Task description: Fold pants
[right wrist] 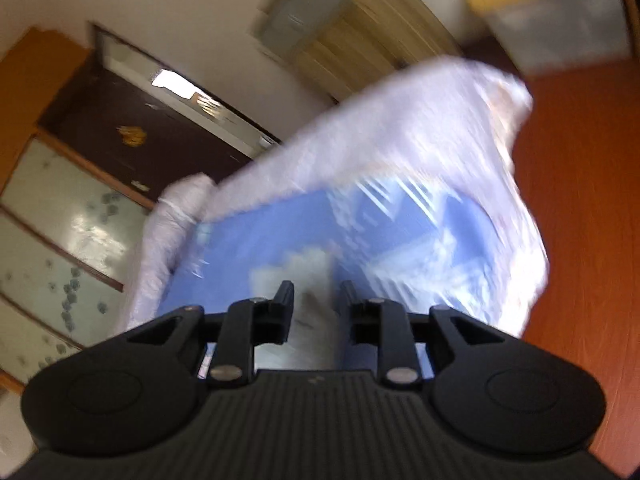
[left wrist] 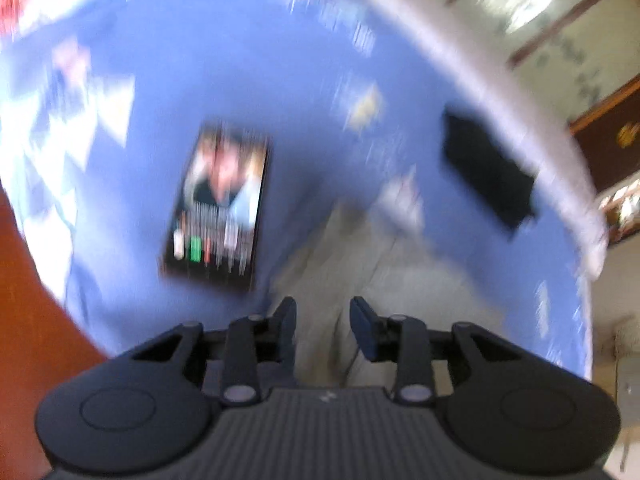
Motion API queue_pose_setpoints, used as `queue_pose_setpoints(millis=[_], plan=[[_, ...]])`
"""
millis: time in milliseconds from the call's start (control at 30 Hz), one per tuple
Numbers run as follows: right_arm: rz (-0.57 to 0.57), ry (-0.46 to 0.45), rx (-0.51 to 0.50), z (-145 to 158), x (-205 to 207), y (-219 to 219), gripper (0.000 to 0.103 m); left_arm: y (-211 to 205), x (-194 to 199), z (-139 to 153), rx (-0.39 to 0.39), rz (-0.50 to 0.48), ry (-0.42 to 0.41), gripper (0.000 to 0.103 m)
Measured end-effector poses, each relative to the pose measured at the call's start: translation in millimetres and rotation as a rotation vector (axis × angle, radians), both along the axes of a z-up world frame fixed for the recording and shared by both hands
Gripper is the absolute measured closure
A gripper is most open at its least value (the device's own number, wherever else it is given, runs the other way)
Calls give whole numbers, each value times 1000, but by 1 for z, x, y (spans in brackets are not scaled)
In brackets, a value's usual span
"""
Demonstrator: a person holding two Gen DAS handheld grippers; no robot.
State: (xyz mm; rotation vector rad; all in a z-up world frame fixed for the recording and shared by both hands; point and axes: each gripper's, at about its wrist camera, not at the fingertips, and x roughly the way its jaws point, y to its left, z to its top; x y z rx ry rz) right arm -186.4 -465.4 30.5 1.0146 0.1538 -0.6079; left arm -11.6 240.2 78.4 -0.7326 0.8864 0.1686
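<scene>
Blurred: orange floor [right wrist: 580,200], dark door [right wrist: 132,148], seemingly blue-sheeted bed [left wrist: 240,80].

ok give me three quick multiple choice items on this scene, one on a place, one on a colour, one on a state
1. In the left wrist view, where does the lit phone lie relative to the beige pants?
A. left of them
B. on top of them
C. right of them

2. What colour is the bed sheet?
A. green
B. blue
C. red

3. How does the left gripper stand?
A. clamped on the phone
B. fully shut
C. jaws apart over the pants

Answers:
1 A, the phone sits on bare sheet to their left.
2 B, blue shows in both views.
3 C, cloth shows in the gap.
</scene>
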Motion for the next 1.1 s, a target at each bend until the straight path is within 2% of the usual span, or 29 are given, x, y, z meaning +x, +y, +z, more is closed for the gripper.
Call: queue_pose_setpoints(millis=[67,133,200,267,333,400,433,500,533,600,633,700,733,867,967,1100], plan=[[109,4,-61,14,16,11,75,-3,0,18,22,-10,-87,72],[213,46,-108,20,40,22,75,-21,12,23,40,-78,-111,71],[301,133,-122,17,70,29,75,-48,28,13,65,-172,-73,71],[333,242,-84,3,96,25,75,-77,45,-7,113,-261,-25,71],[302,279,-30,-13,112,7,76,-99,57,-35,177,-309,48,71],[248,300,31,-34,123,-24,84,-120,70,-63,271,-334,130,73],[238,273,105,-47,125,-40,88,-127,72,-71,318,-340,144,73],[201,156,250,-59,117,-55,88,-144,73,-70,430,-371,127,70],[194,133,255,-56,114,-53,88,-151,73,-70,465,-390,129,66],[203,73,168,-42,104,-45,87,-161,71,-72,514,-419,132,64],[201,34,126,-36,94,-41,82,-163,71,-73,524,-422,135,64],[164,-29,95,-29,69,-42,71,-166,69,-71,515,-420,136,64],[137,-47,92,-28,56,-43,62,-165,70,-67,501,-418,134,64],[77,-57,90,-36,19,-42,43,-159,61,-49,416,-418,97,64],[86,-27,129,-50,20,-46,42,-162,55,-34,350,-423,38,64],[107,-52,190,-60,30,-46,42,-171,51,-22,258,-471,-25,62]])
